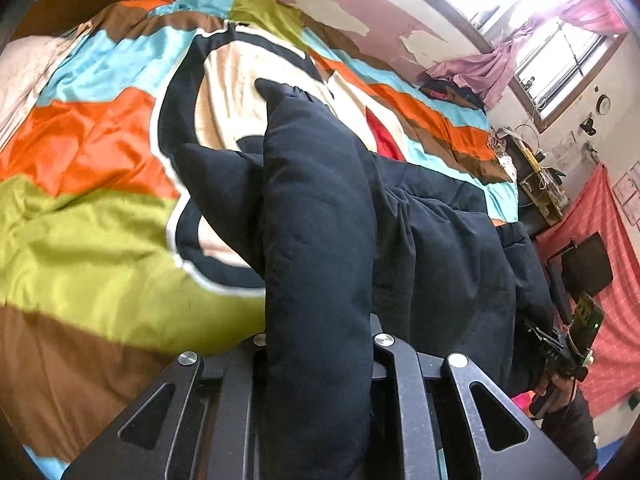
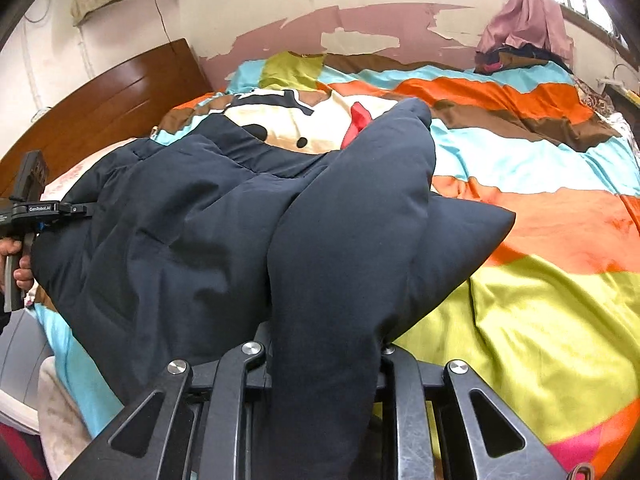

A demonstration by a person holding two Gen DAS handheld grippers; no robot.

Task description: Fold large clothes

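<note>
Both claws pinch navy jacket (image 1: pixel 316 240) (lifted).

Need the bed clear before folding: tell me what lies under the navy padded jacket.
Under the navy padded jacket lies a striped quilt with a cartoon face; whatever else it covers is hidden.

peeling pink wall (image 2: pixel 400 24), bright windows (image 1: pixel 560 52), perhaps a wooden headboard (image 2: pixel 100 108).

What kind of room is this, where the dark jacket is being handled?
Most likely a lived-in bedroom: a bed with a striped quilt and a wooden headboard, a window with pink curtains, and paint peeling off the wall.
</note>
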